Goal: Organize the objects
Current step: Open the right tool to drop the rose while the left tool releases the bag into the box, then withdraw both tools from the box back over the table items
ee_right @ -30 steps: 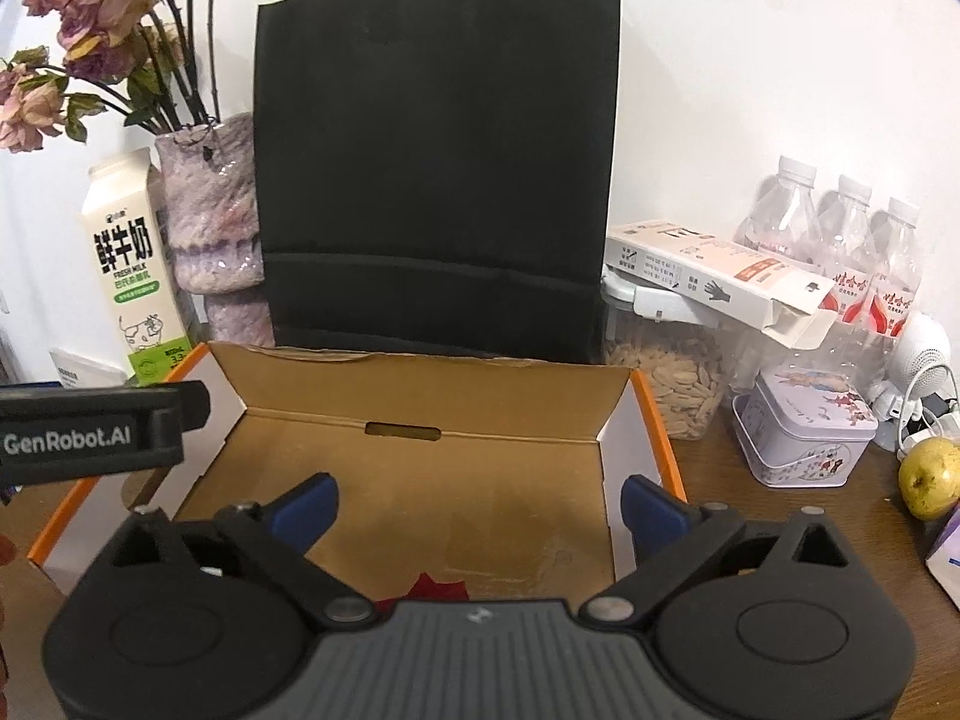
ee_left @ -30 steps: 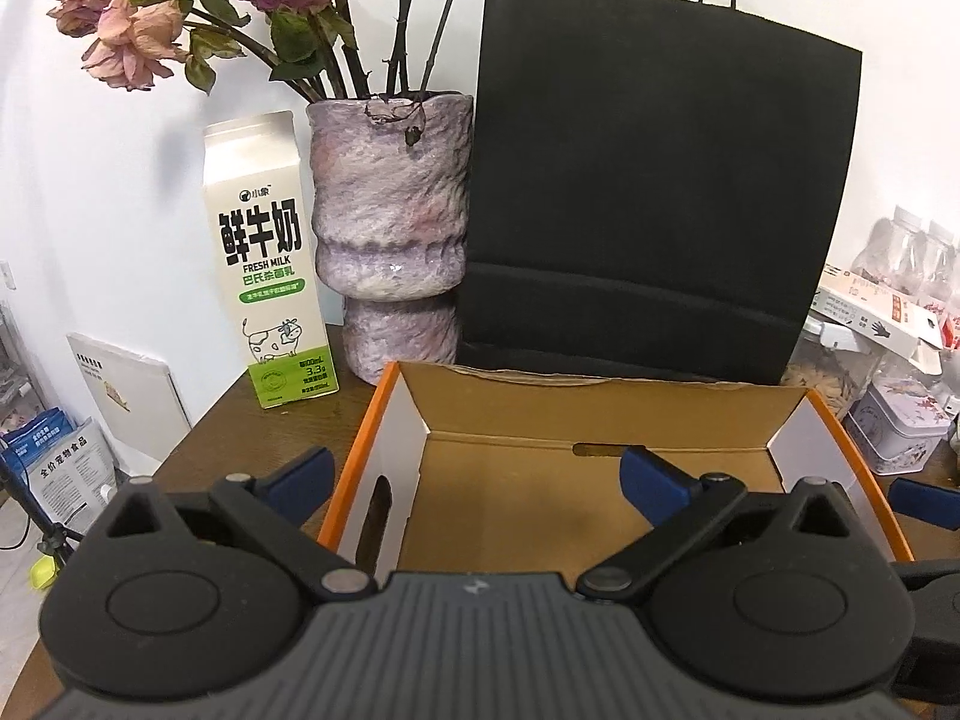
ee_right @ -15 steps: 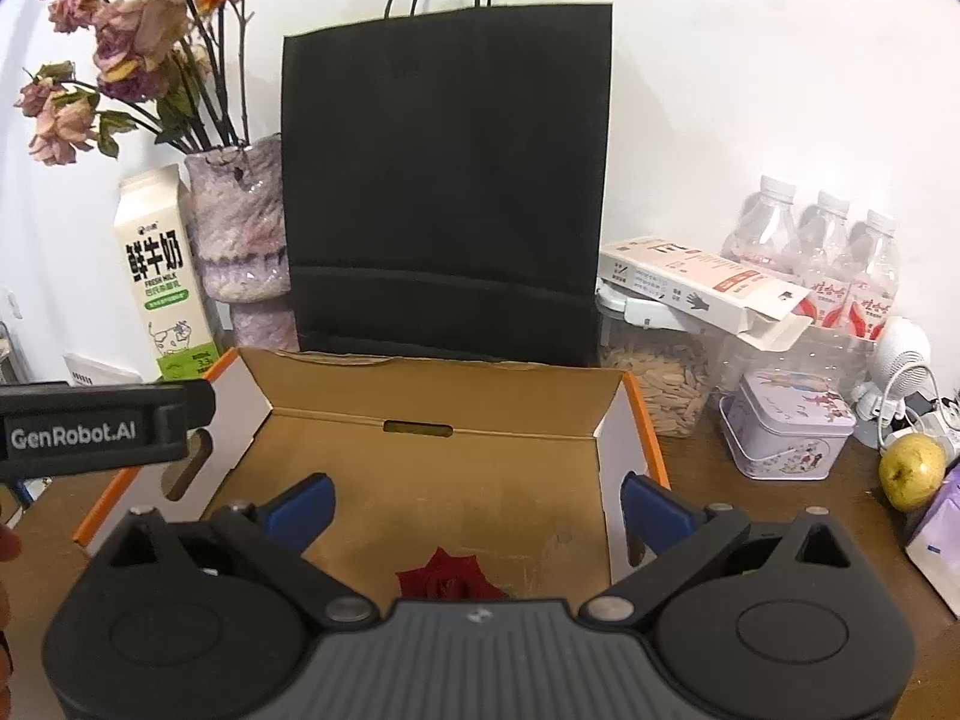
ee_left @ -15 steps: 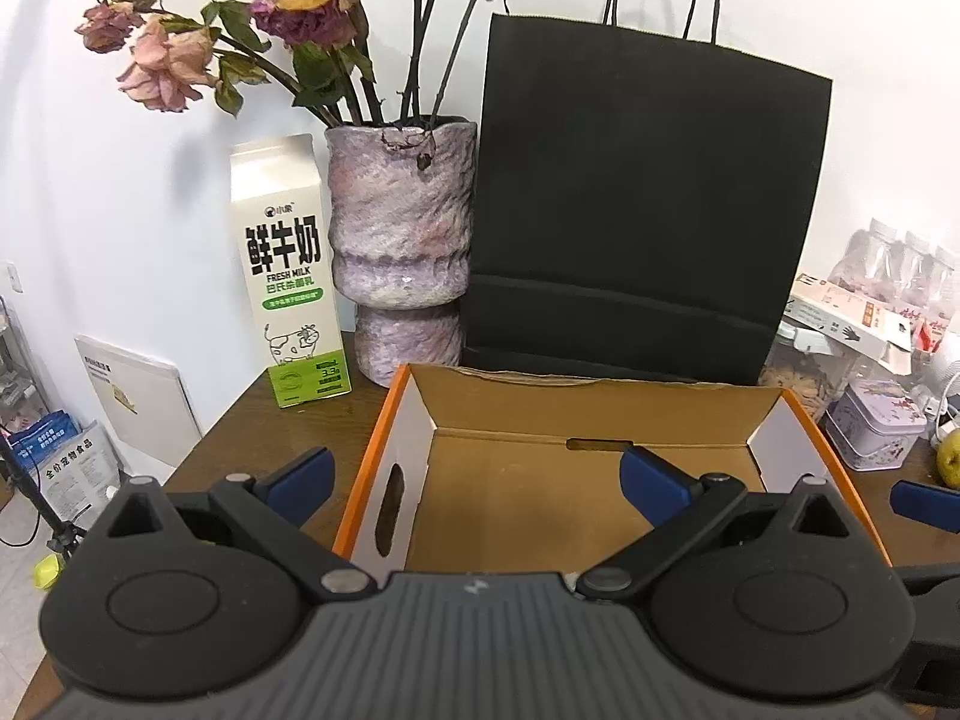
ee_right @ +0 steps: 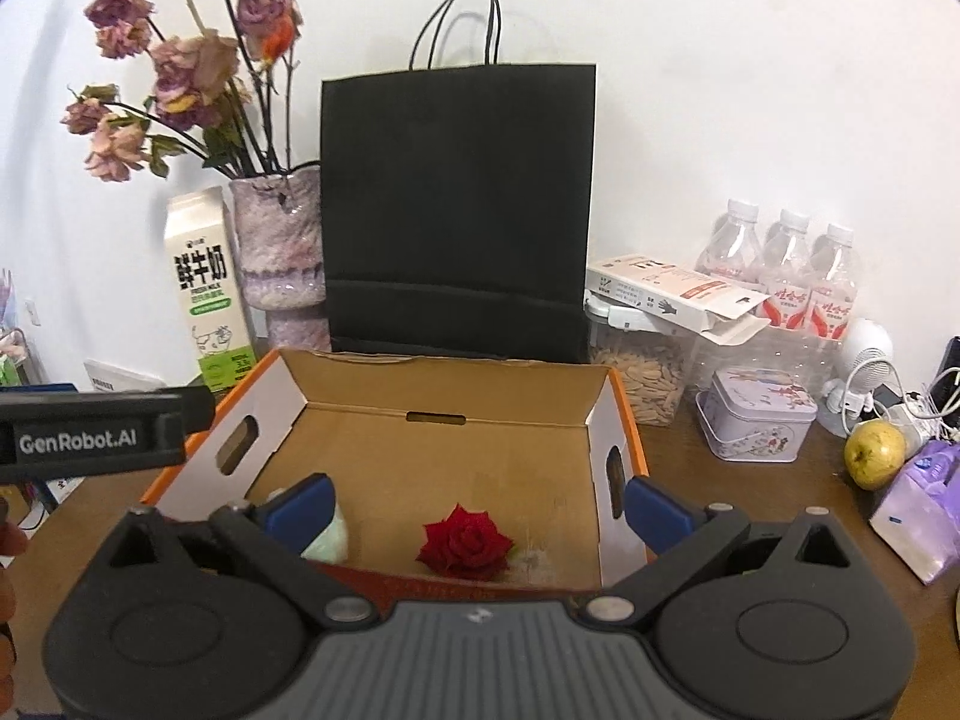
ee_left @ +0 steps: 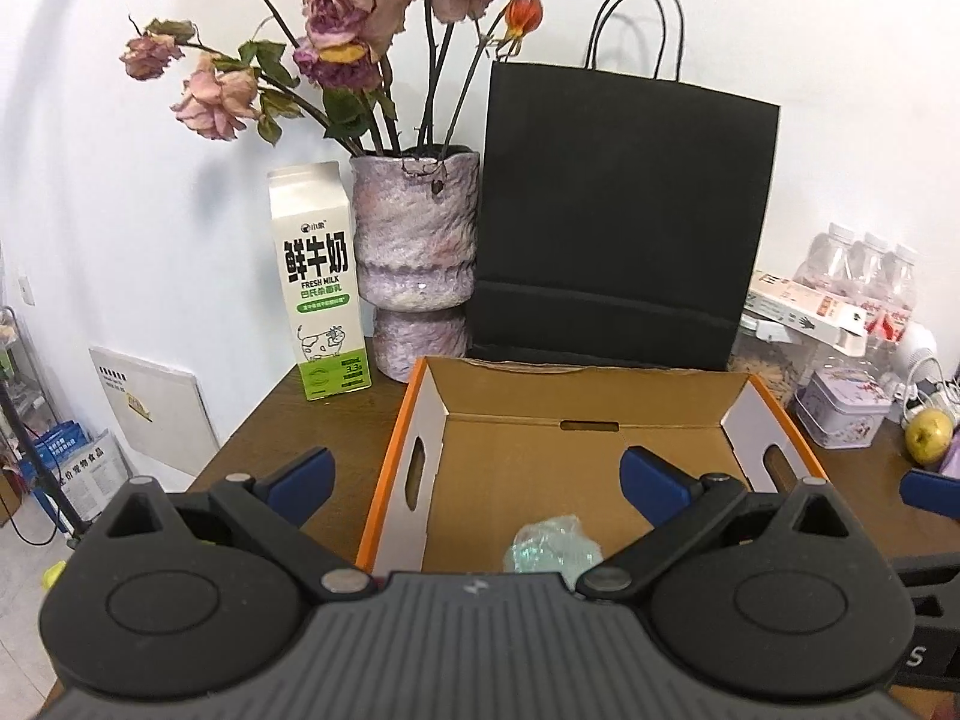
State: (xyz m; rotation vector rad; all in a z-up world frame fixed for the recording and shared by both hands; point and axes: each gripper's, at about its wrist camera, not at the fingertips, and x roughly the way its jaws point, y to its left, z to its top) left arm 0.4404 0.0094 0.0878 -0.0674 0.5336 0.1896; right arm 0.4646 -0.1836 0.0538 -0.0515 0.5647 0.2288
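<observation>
The near wall of the cardboard box (ee_right: 384, 420) is cut off by each hand-held gripper's body, and the pale green crumpled object (ee_left: 555, 546) inside is partly hidden, so its nature cannot be made out. A red rose head (ee_right: 465, 546), with layered petals, is seen on the box floor near the front, right of the green object. The box is plain brown corrugated board with white inner side walls, orange outer edges and oval hand slots. Behind it a matte black paper bag (ee_right: 459, 210), a rough mottled purple vase (ee_left: 414, 252) and a milk carton (ee_left: 318, 282) are stood on the dark wooden worktop (ee_right: 750, 510). The left hand-held gripper (ee_left: 474, 474) and right hand-held gripper (ee_right: 477, 501) are held level over the box's near end, blue-padded fingers spread wide, nothing between them.
</observation>
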